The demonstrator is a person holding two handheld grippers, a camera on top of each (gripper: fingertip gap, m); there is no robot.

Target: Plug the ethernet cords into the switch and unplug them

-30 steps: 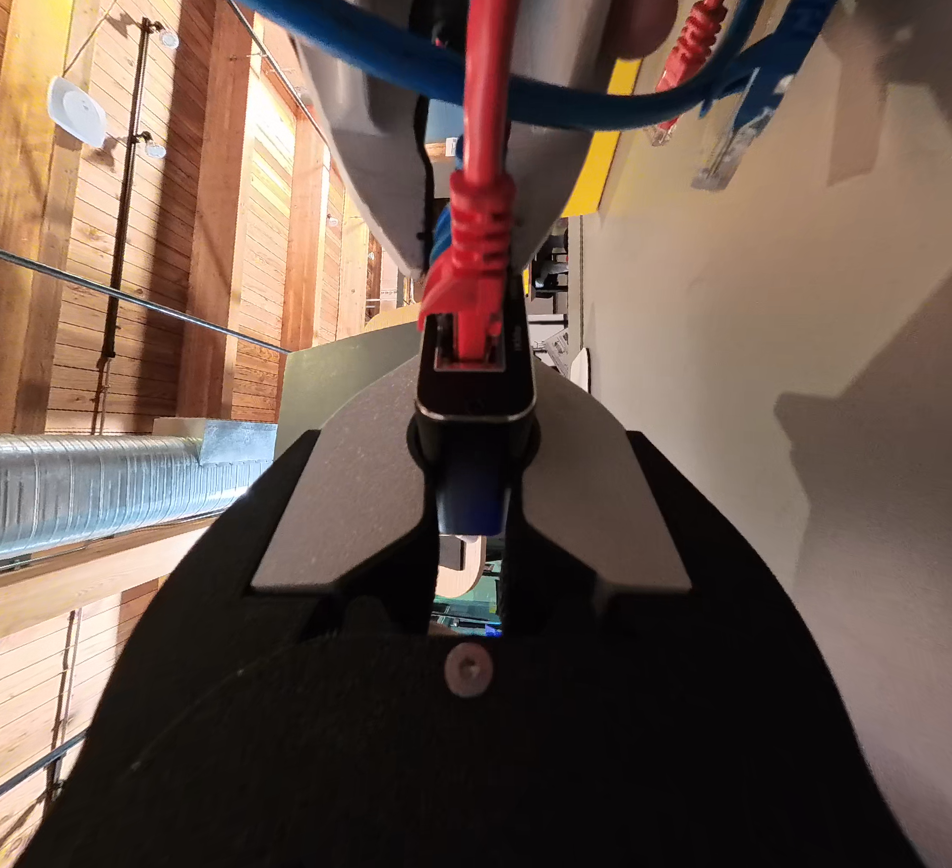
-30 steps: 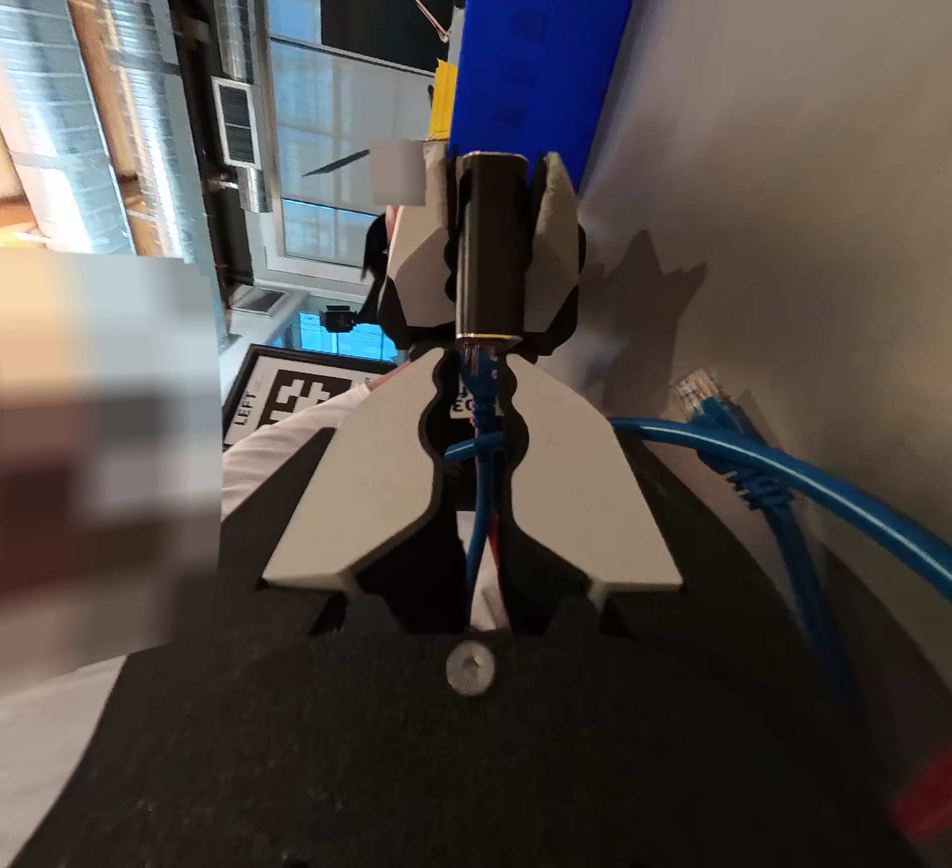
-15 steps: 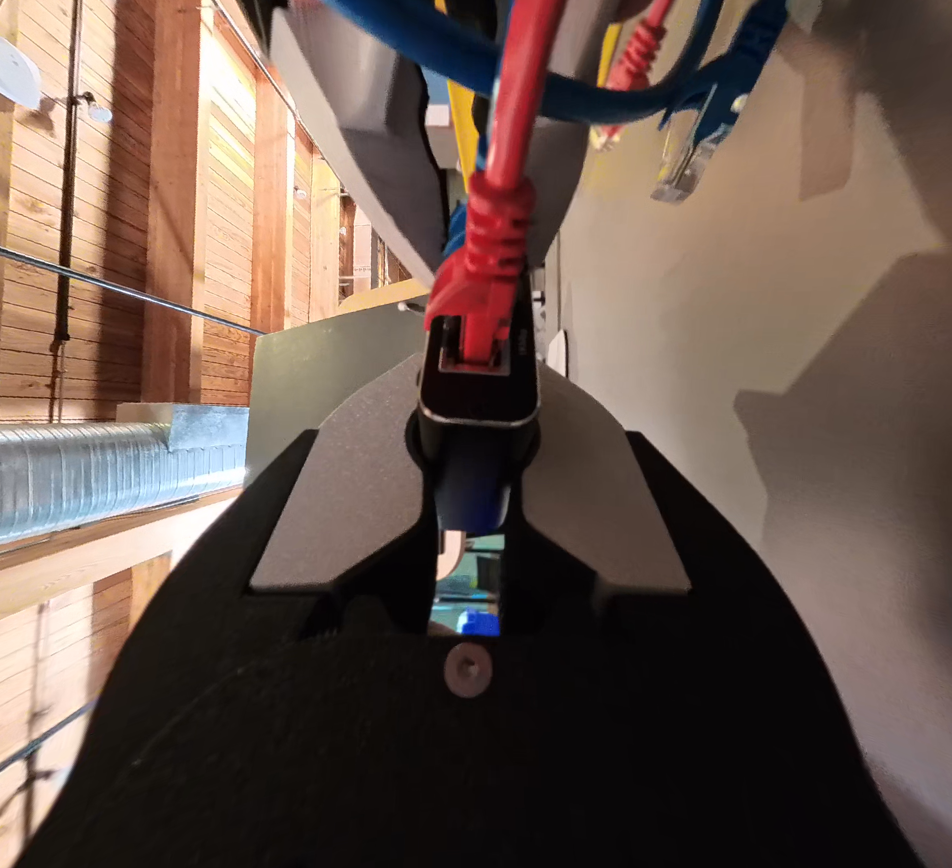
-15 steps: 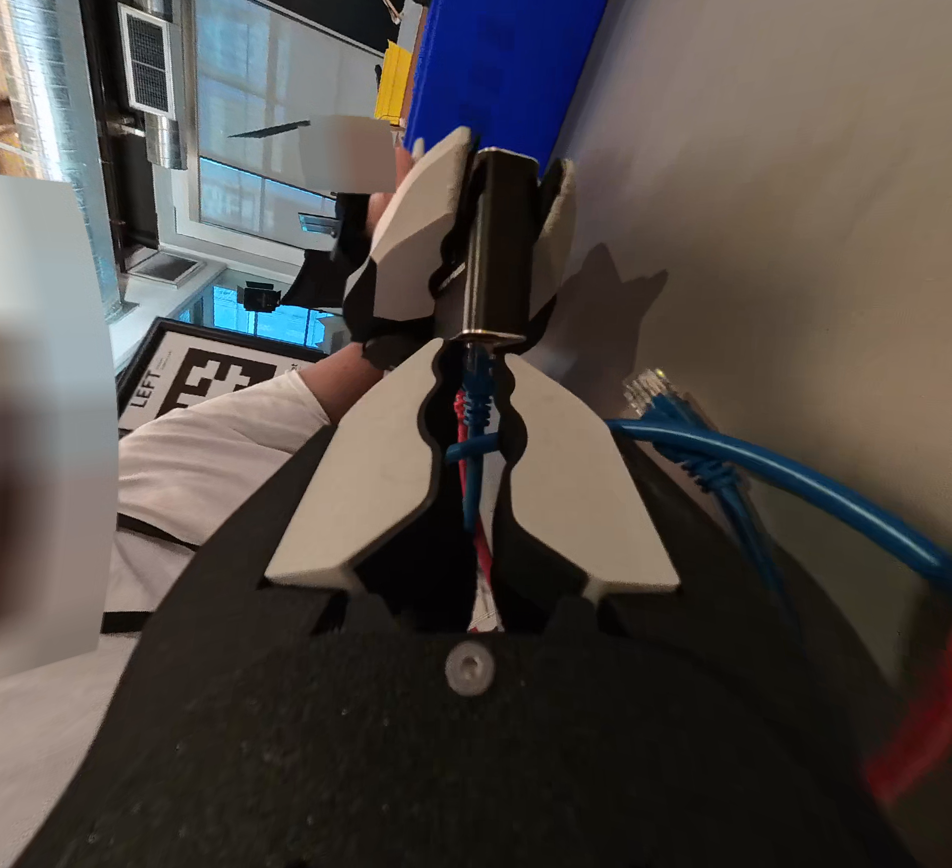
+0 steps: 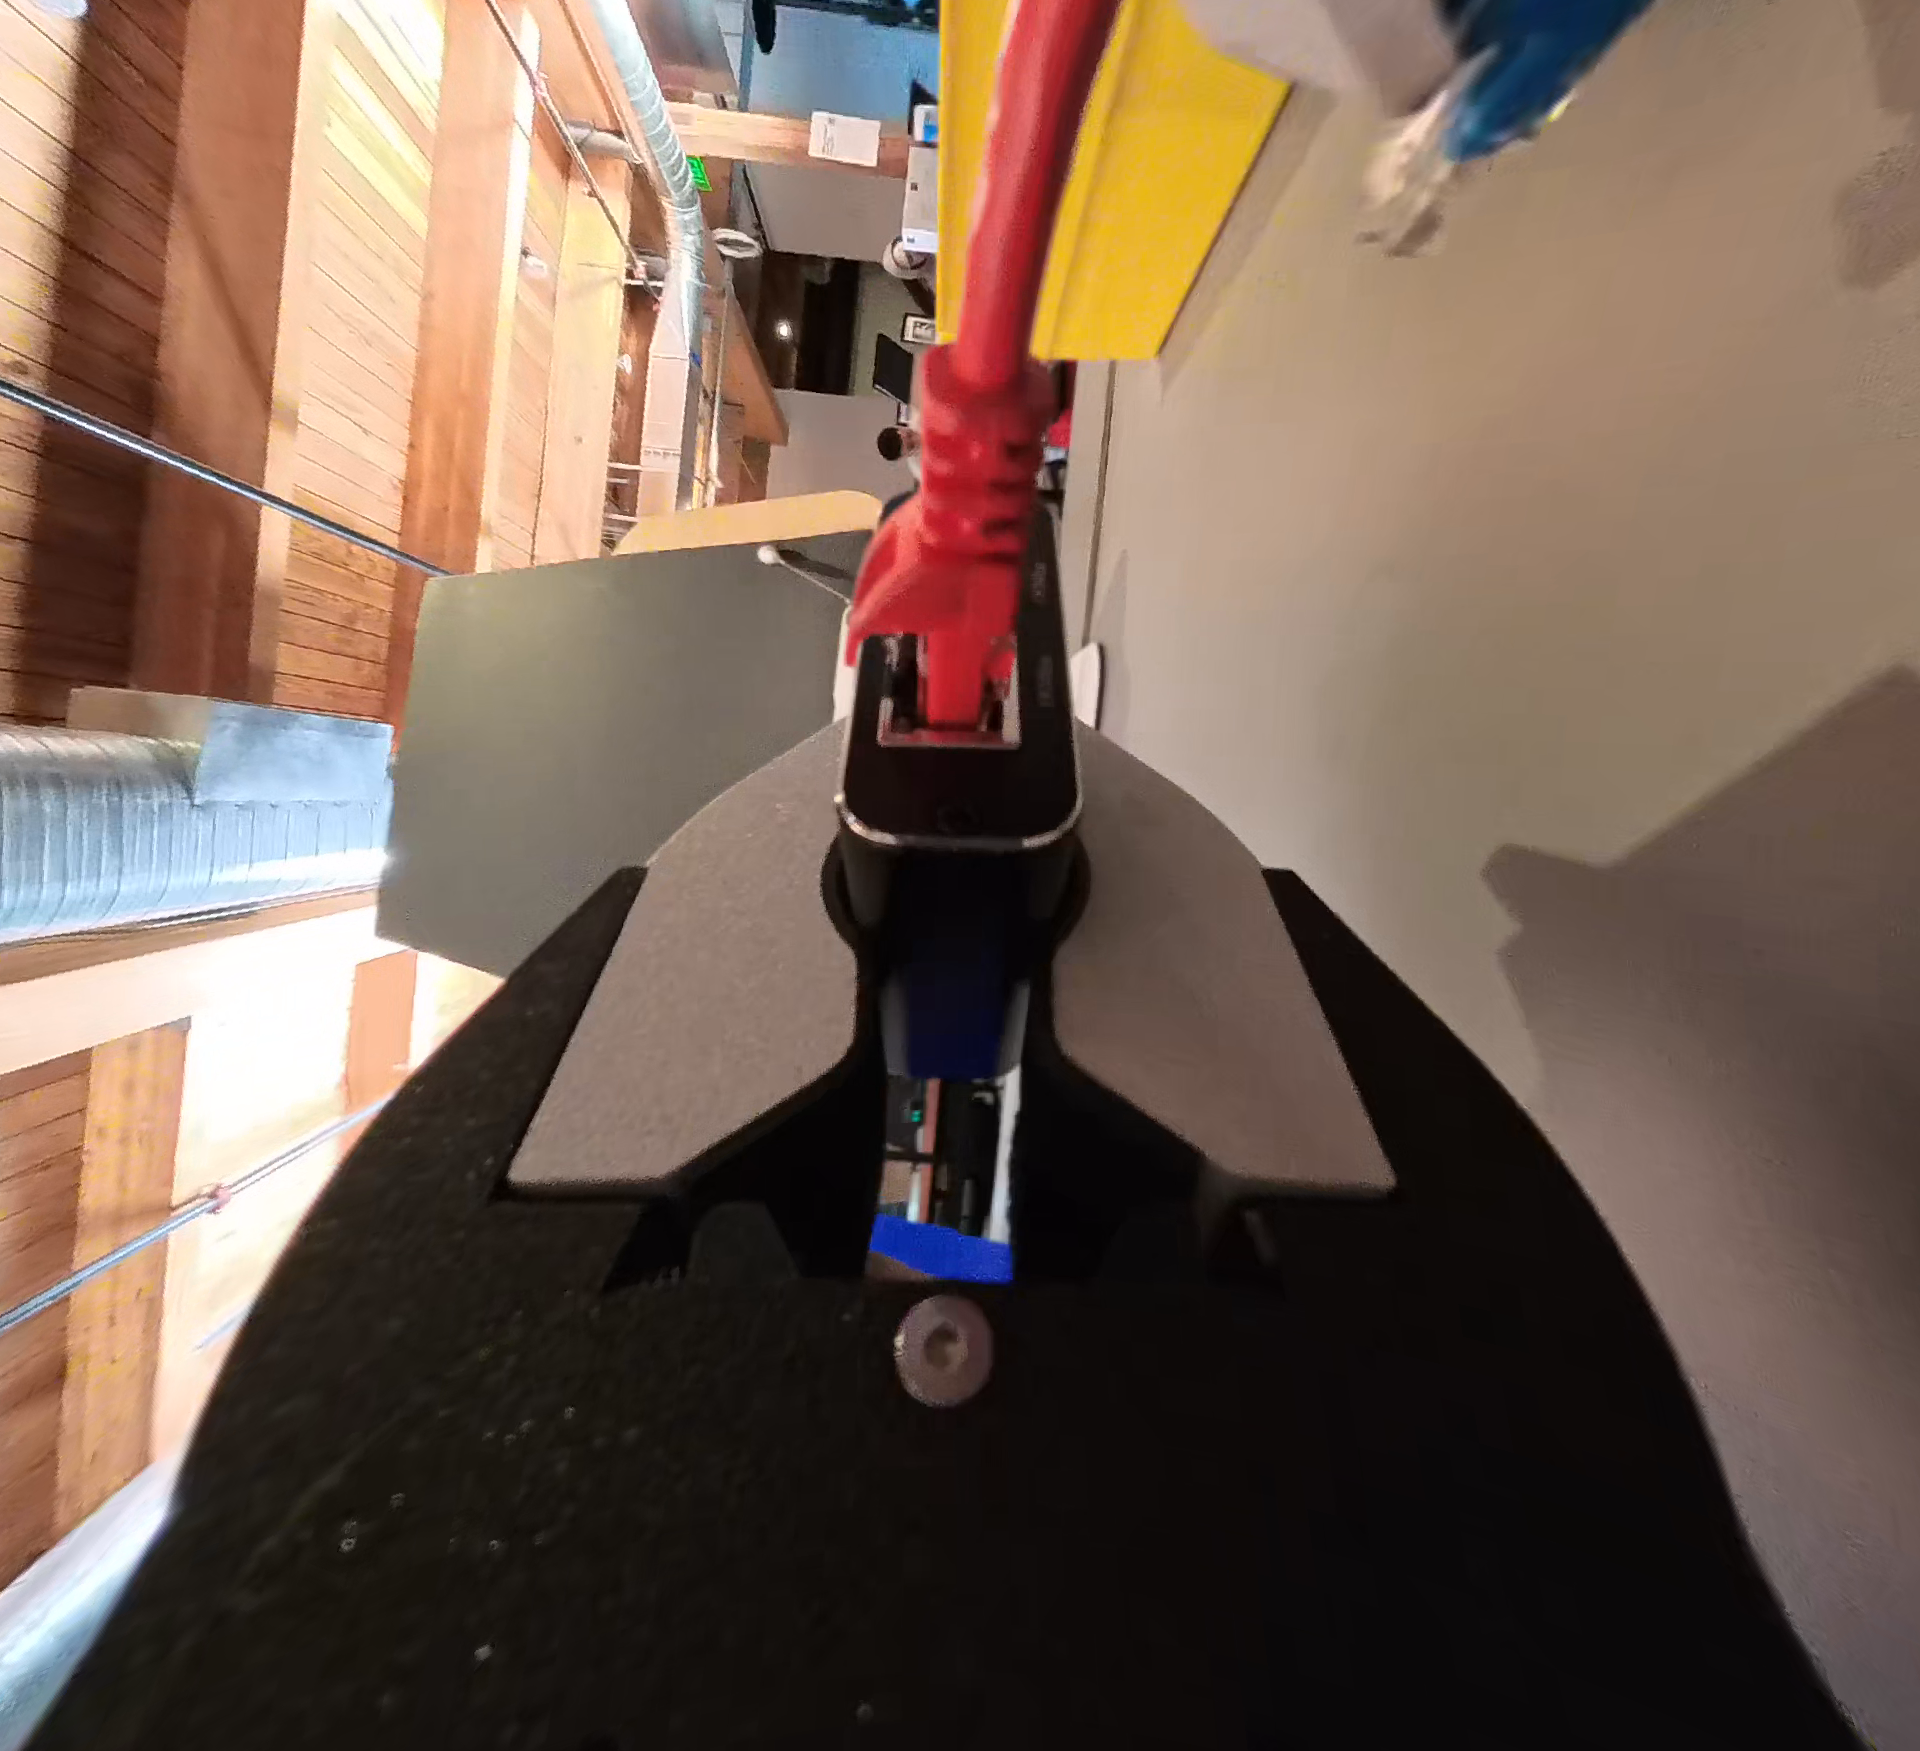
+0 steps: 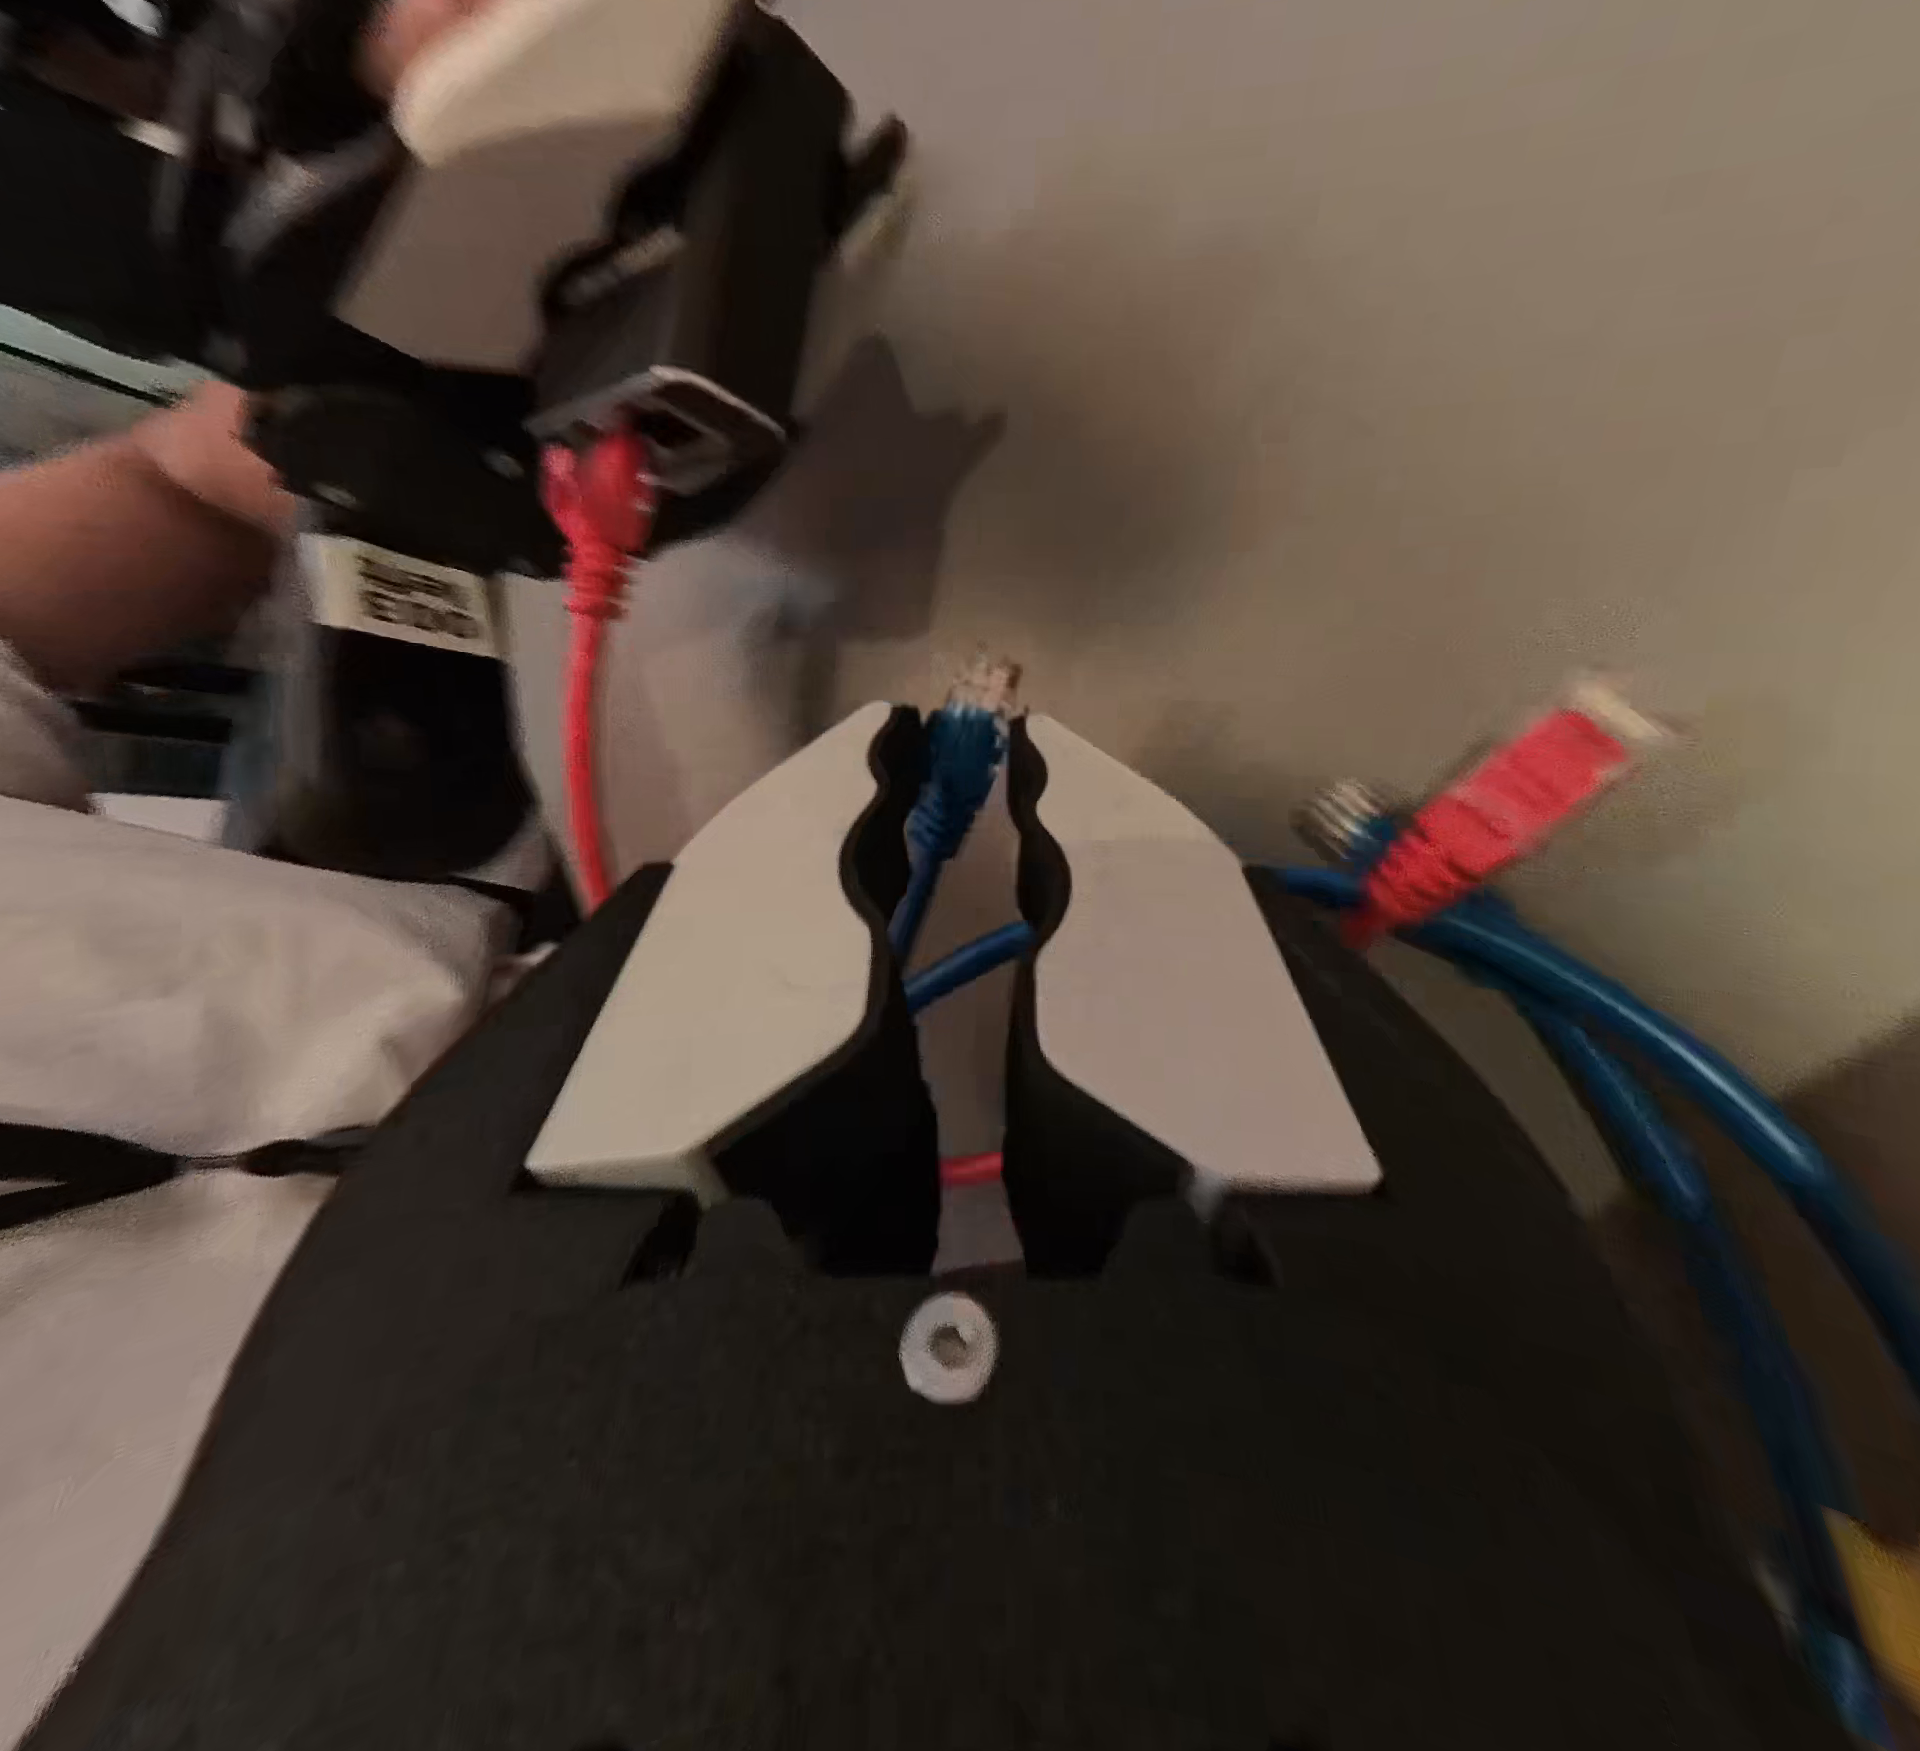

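Observation:
My left gripper (image 5: 958, 880) is shut on the black switch (image 5: 956, 792), holding it above the table. A red ethernet cord (image 5: 966, 548) is plugged into the switch's near port. My right gripper (image 6: 958, 725) is shut on a blue ethernet plug (image 6: 966, 751), whose clear tip sticks out past the fingertips, free of the switch. In the blurred right wrist view the switch (image 6: 675, 319) sits up and to the left in the left gripper, with the red plug (image 6: 603, 496) in it. The blue plug (image 5: 1507, 60) also shows at the top right of the left wrist view.
A loose red plug (image 6: 1496, 797) and a loose blue plug (image 6: 1351, 828) with blue cords hang at my right gripper's right side. The grey table surface (image 5: 1507, 662) lies to the right. A yellow bin (image 5: 1143, 195) stands behind. A person's hand (image 6: 114, 506) and white sleeve (image 6: 208, 974) are at left. There is about 10 cm between the tips of the two grippers.
My right gripper has pulled the blue plug out of the switch and drawn back from it. The red cord stays plugged in. The left gripper still holds the switch.

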